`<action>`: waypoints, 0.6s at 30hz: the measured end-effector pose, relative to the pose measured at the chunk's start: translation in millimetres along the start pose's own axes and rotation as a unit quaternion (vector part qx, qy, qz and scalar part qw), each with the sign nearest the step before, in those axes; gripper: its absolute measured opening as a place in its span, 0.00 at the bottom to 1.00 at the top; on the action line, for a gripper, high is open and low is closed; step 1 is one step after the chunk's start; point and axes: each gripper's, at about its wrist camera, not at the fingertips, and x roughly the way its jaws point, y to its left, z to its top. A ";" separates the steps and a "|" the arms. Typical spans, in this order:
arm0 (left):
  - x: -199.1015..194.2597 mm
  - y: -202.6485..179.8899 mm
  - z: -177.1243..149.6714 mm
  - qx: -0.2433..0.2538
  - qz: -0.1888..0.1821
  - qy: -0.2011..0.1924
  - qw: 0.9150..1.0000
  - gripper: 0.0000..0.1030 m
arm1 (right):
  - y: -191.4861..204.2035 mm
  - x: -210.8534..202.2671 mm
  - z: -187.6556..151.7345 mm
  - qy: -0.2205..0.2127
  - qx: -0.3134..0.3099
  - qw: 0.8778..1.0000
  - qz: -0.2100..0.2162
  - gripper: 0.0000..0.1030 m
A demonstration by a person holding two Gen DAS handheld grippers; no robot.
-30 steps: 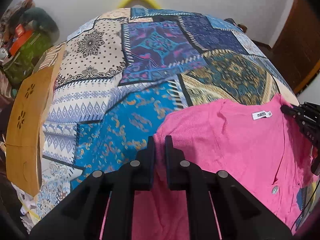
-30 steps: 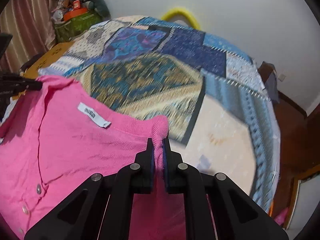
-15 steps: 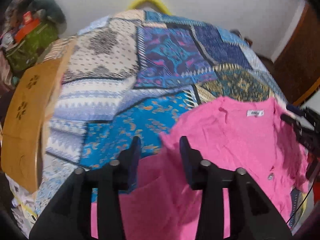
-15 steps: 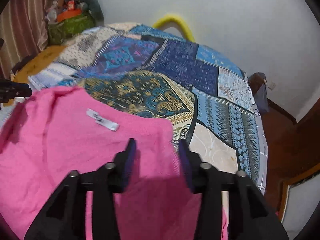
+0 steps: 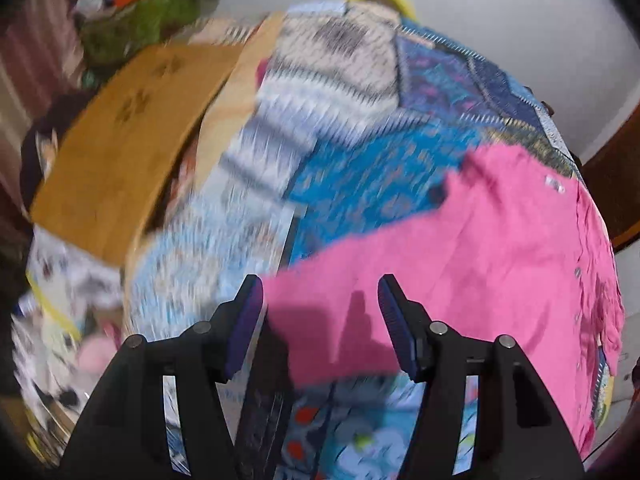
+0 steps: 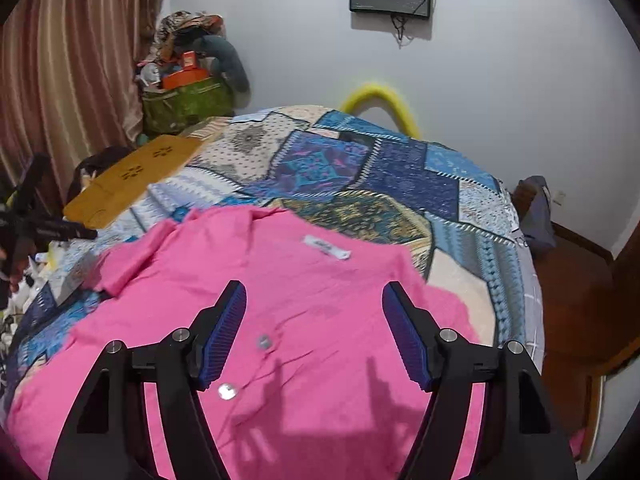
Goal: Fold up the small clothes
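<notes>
A pink buttoned cardigan (image 6: 304, 304) with a white neck label (image 6: 327, 247) lies spread flat on the patchwork bedspread (image 6: 360, 176). My right gripper (image 6: 314, 336) is open and empty, held above the cardigan's middle near its buttons. My left gripper (image 5: 320, 320) is open and empty above the cardigan's sleeve (image 5: 360, 280), which stretches left across the bedspread (image 5: 340, 160). The left wrist view is blurred. The left gripper's tip also shows at the left edge of the right wrist view (image 6: 60, 232).
A wooden board (image 5: 116, 152) lies at the bed's left side, also seen in the right wrist view (image 6: 132, 180). A green bag piled with clutter (image 6: 184, 96) stands by the curtain (image 6: 72, 64). A yellow hoop (image 6: 380, 100) leans on the far wall. Wooden furniture (image 6: 580, 280) stands right.
Both grippers let go of the cardigan's shoulders, opened wide and pulled back. The cardigan now lies flat. The left gripper swung left toward the sleeve.
</notes>
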 end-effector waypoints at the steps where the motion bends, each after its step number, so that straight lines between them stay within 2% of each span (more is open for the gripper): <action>1: 5.5 5.7 -8.2 -0.011 -0.006 0.010 1.000 0.57 | 3.2 -0.7 -2.3 0.001 -0.001 1.000 0.001 0.65; 5: 25.9 14.3 -30.1 -0.033 -0.028 0.040 0.998 0.57 | 12.5 4.4 -11.0 0.009 0.004 1.000 0.004 0.67; 11: 37.1 19.5 -37.8 -0.086 -0.060 0.030 0.994 0.58 | 17.0 15.7 -21.9 0.018 0.028 0.999 0.009 0.67; 12: 38.6 20.6 -38.3 -0.092 -0.068 0.030 0.993 0.53 | 17.1 17.0 -23.1 0.019 0.034 0.999 0.012 0.67; 13: 39.9 21.5 -38.7 -0.097 -0.087 0.031 0.991 0.40 | 16.2 19.0 -24.0 0.019 0.040 0.999 0.015 0.67; 14: 40.0 22.5 -38.5 -0.100 -0.101 0.033 0.989 0.34 | 16.4 18.6 -26.5 0.019 0.044 0.999 0.018 0.67; 16: 34.9 22.1 -35.7 -0.102 -0.096 0.026 0.990 0.11 | 17.0 19.0 -28.8 0.019 0.048 0.998 0.023 0.67; 18: 24.5 18.7 -28.6 -0.085 -0.068 0.015 0.994 0.08 | 16.8 19.0 -30.5 0.020 0.051 0.998 0.026 0.67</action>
